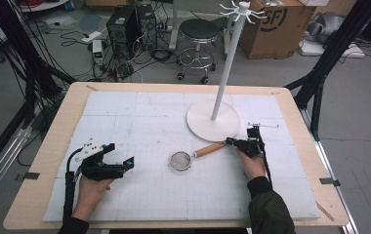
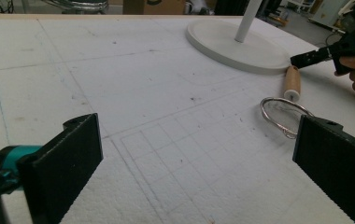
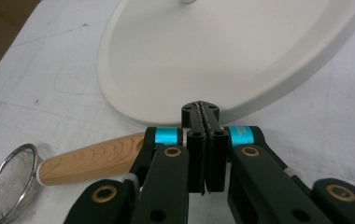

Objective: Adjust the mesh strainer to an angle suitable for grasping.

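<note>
Resting low on the white gridded foam mat, the left gripper lies in the person's left hand with its two black jaws spread wide and nothing between them; in the left gripper view the ribbed pads stand far apart over bare mat. Across from it, the right gripper is held in the person's right hand, which comes out of a dark olive sleeve. Its jaws are pressed flat together, pad against pad, and grip nothing; the right gripper view shows the closed tips with only a thin seam between them.

Between the two grippers lies the small round metal mesh strainer with a light wooden handle. Its wire bowl sits on the mat nearer the left gripper, though well apart from it, and the handle runs up and to the right, so that its end lies right at the closed tips of the right gripper. In the right gripper view the handle passes just beside and under the left jaw, outside the closed pads, not between them.

Just beyond the right gripper's tips stands the round white base of a tall white hook stand, whose pole rises to a ring of hooks.

Farther off, past the light wooden table edge, stands a black round stool.
</note>
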`<state>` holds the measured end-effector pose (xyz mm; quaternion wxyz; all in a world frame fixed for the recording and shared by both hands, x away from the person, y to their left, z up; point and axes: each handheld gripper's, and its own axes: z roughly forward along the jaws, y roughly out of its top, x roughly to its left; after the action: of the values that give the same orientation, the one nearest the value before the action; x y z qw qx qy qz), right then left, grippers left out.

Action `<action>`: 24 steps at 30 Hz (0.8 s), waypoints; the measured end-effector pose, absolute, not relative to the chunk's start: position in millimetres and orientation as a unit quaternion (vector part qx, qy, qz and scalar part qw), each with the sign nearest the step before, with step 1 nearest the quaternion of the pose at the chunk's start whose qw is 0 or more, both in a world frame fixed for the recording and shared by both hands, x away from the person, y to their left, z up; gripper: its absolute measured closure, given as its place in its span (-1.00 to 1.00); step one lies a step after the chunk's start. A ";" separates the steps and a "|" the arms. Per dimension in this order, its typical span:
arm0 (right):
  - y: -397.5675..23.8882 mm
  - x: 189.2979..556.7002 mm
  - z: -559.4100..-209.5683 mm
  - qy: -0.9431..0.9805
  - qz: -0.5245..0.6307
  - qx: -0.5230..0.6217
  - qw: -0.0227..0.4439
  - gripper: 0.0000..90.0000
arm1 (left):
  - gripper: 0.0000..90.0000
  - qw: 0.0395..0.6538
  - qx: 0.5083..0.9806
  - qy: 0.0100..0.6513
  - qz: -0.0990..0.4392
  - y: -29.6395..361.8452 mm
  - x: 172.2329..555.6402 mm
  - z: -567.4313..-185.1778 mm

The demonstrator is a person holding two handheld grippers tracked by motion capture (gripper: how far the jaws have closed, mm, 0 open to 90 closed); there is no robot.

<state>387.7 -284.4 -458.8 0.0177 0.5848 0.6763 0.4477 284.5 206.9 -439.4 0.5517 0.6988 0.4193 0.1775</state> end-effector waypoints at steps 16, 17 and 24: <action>-252.6 387.5 -459.4 0.688 0.458 0.563 0.001 1.00 | -0.95 0.551 0.700 0.419 0.176 206.0 284.2 -439.6; -250.7 387.3 -459.6 0.689 0.457 0.563 0.002 0.99 | -0.95 0.552 0.700 0.418 0.176 206.0 284.2 -439.6; -235.1 386.5 -458.5 0.704 0.446 0.553 0.011 1.00 | -0.95 0.551 0.700 0.420 0.175 205.3 284.4 -440.0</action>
<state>386.5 -235.1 -458.5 0.0114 0.5528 0.7039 0.4459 284.4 205.3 -440.0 0.5505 0.6998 0.4202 0.1753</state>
